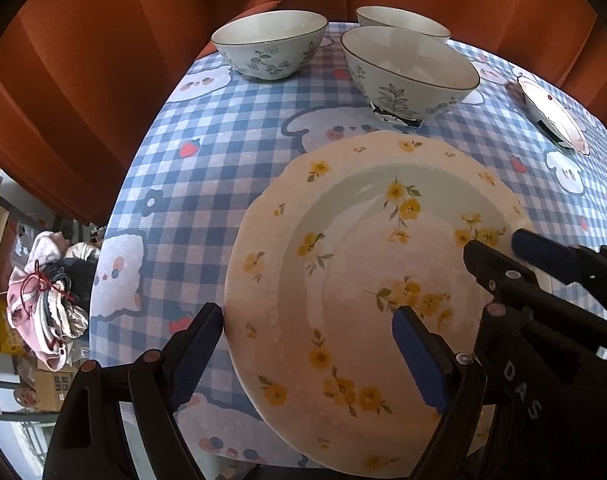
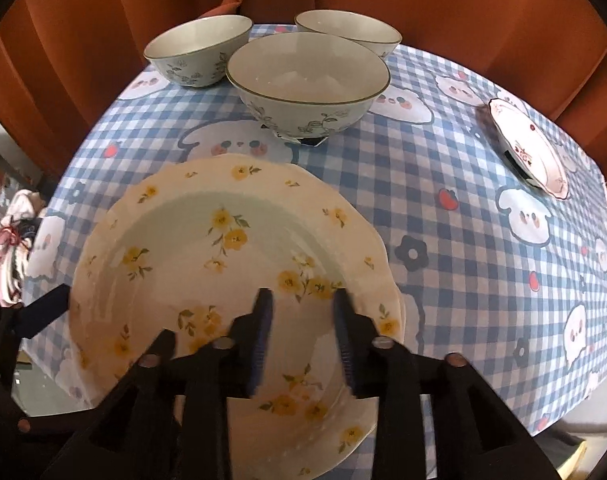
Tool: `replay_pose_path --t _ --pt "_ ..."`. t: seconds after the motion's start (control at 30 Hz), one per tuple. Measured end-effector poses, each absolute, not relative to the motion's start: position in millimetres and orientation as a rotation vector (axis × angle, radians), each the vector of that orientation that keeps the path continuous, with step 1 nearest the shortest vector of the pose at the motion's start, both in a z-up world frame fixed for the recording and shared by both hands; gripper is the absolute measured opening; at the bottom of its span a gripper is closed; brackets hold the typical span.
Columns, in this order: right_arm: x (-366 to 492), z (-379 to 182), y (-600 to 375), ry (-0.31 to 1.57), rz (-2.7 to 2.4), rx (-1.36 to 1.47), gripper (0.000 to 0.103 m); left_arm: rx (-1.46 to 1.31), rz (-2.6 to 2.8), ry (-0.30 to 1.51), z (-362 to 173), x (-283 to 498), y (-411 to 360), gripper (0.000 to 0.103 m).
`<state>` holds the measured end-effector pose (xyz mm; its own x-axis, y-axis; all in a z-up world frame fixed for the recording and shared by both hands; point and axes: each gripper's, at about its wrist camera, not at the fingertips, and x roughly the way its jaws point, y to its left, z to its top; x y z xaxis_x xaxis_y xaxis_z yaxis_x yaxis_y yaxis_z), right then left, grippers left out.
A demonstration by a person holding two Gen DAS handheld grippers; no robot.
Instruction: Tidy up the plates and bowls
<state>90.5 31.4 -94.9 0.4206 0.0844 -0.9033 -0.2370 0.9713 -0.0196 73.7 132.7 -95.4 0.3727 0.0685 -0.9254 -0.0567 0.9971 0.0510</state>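
While the yellow-flowered plate [image 1: 367, 292] lay on the worktop [image 2: 463, 208], my left tongs [image 1: 307, 344] gaped wide across its rim; my right tongs [image 2: 303, 300] hung part-open, gripping nothing.

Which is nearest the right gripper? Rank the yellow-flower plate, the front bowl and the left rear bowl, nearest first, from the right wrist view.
From the right gripper:
1. Yellow-flower plate, directly under the fingers.
2. Front bowl, ahead at centre.
3. Left rear bowl, farther back, to the left.
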Motion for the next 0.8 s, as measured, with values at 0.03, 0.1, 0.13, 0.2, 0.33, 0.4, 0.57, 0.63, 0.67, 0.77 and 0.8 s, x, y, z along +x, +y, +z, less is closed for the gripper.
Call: replay_pose_path --t 0.03,0.1,0.13,0.2,0.33,0.4,0.57,0.63,0.67,0.77,0.8 --pt "90 -93 31 1.113 0.203 -0.153 0.044 0.004 0.074 1.182 -93 73 132 0.088" --pt "88 -87 27 1.094 0.194 -0.149 0.060 0.001 0.075 1.170 -87 73 130 0.088" --pt "87 -83 25 1.083 0.189 -0.143 0.065 0.003 0.073 1.166 -84 73 129 0.088" --pt "86 -76 20 1.069 0.182 -0.132 0.065 0.013 0.066 1.152 -77 73 124 0.088" --pt "86 -67 8 1.056 0.178 -0.110 0.067 0.028 0.053 1.127 -67 75 110 0.088" --pt "87 -62 -1 1.047 0.176 -0.095 0.067 0.038 0.045 1.108 -62 78 98 0.088" --pt "92 -55 -32 1.026 0.177 -0.051 0.067 0.039 0.039 1.072 -52 88 67 0.088" --pt "97 -53 -49 1.023 0.179 -0.032 0.067 0.031 0.042 1.065 -48 92 54 0.088" --pt "100 -51 -58 1.025 0.176 -0.023 0.067 0.031 0.040 1.057 -46 94 46 0.088" --pt "105 -45 -80 1.007 0.170 -0.017 0.067 0.043 0.045 1.049 -41 103 23 0.088" --pt "107 -44 -88 1.006 0.170 -0.016 0.067 0.038 0.045 1.045 -39 106 14 0.088"
